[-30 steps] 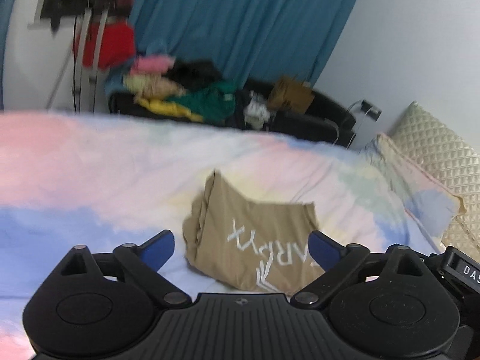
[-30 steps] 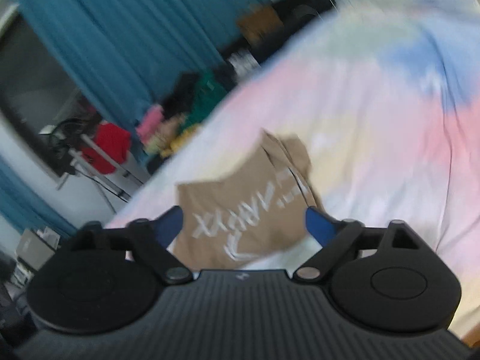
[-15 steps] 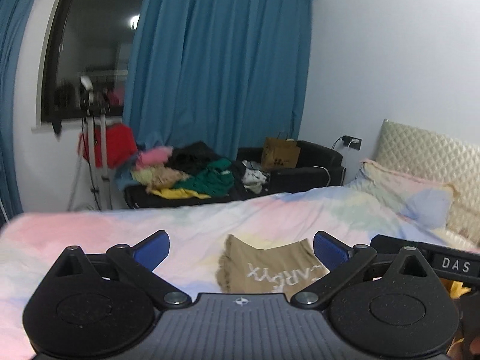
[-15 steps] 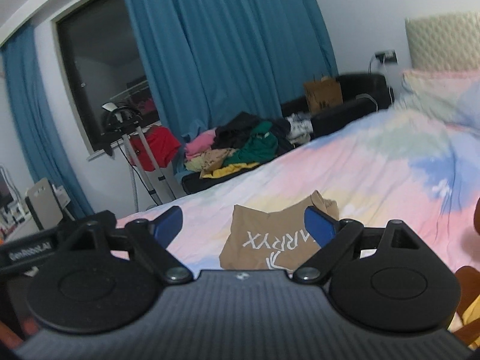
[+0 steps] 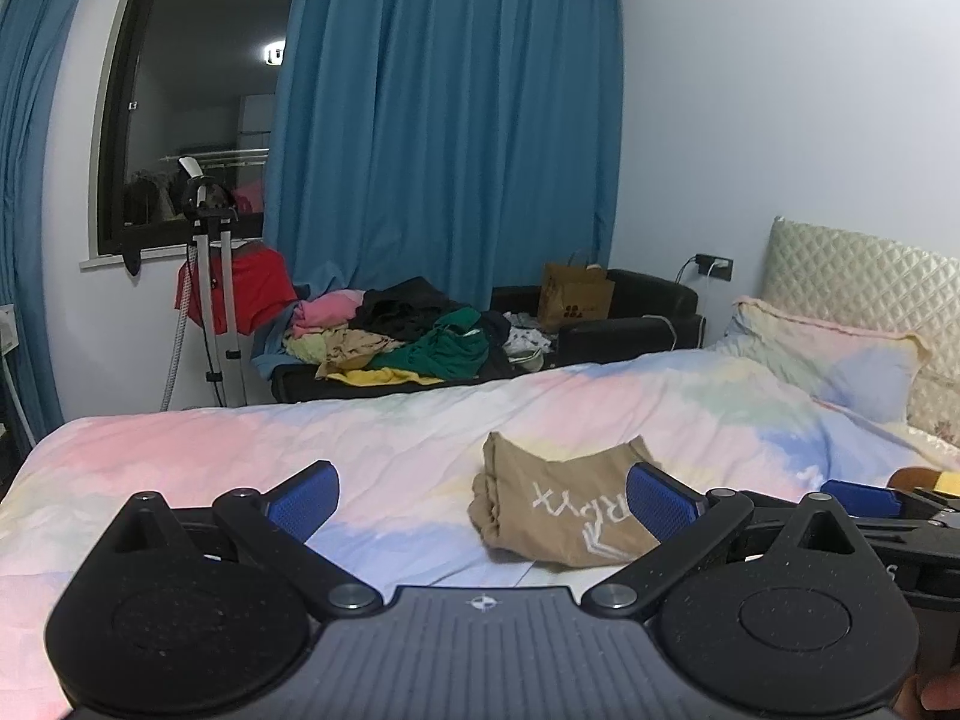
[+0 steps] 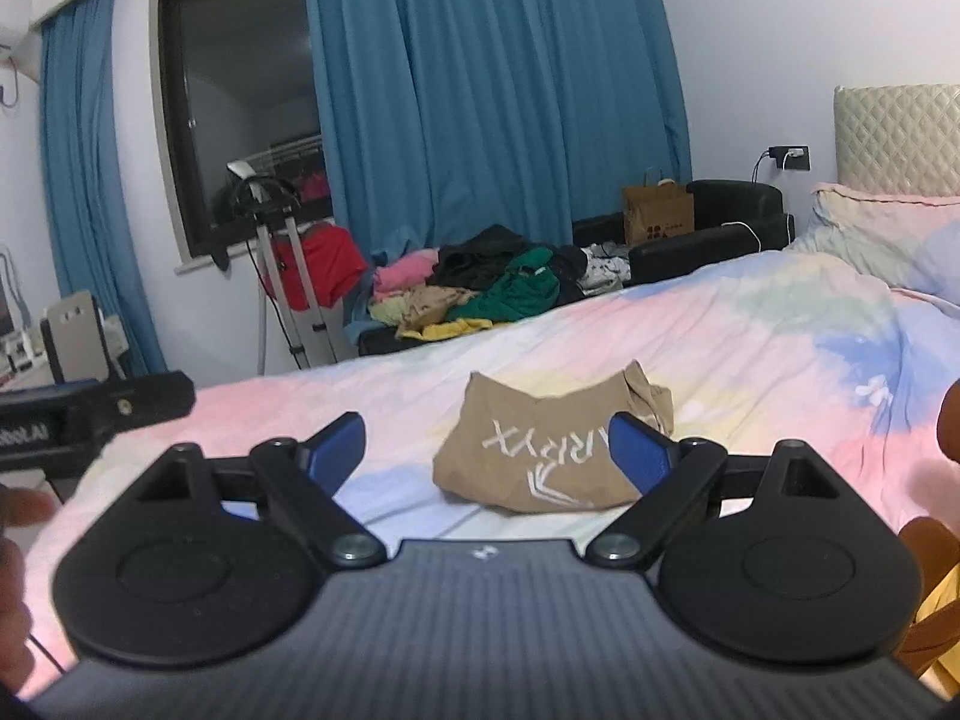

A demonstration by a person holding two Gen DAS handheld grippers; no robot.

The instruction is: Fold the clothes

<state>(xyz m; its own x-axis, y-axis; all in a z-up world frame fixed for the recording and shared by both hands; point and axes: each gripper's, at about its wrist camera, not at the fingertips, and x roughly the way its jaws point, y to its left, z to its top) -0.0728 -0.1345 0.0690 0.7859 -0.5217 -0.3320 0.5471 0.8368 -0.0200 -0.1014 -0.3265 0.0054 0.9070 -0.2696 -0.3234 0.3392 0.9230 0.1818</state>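
Both grippers are now drawn back from the bed and raised, and they look across the room almost level. A second ago they were tilted down close over the garment, and the right view was rolled to the side; now both views stand upright. The folded tan shirt (image 5: 561, 507) lies alone on the pastel bed cover (image 5: 240, 450), with its white letters on top and its bunched edge to the left side in the left wrist view. Nothing touches it.

The left gripper (image 5: 483, 495) has its blue fingers (image 5: 303, 495) spread wide, with only the bed seen between them. The right gripper (image 6: 486, 450) is the same: its fingers (image 6: 639, 450) stand wide apart and empty, and the shirt (image 6: 540, 450) is seen beyond them, not between the pads.

I judge that the fold of this garment is finished and that it is released. The pull-back means the hands are free for the next piece. The pile of unfolded clothes (image 5: 414, 330) waits on the black sofa (image 5: 636, 324) behind the bed, well apart from the grippers, so a longer reach is probably needed to fetch one.
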